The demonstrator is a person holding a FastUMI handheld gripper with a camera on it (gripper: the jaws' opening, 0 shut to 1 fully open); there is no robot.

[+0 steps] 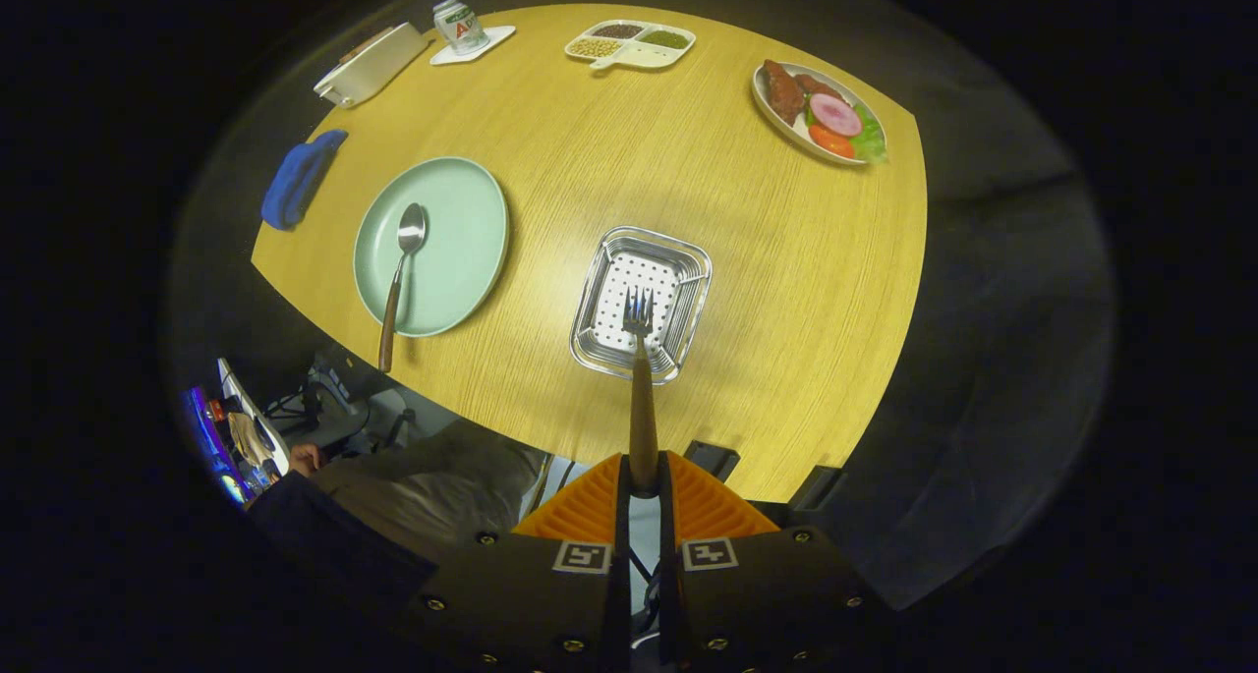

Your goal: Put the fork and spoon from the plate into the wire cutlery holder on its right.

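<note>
Gripper view | hand-held gripper (643, 478) clamps fork (641, 378) above cutlery holder (688, 260) | spoon (401, 275) overhangs plate (462, 231) rim

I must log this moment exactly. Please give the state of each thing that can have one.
Gripper: shut on the fork's handle.
Fork: held, tines over the wire cutlery holder.
Spoon: lying on the green plate, handle past its rim.
Wire cutlery holder: upright, nothing inside yet.

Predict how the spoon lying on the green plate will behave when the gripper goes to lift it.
The spoon is probably rigid, given its metal bowl and wooden handle. Its handle overhangs the plate rim, so pressing there may tip it. The gripper is shut on the fork.
</note>
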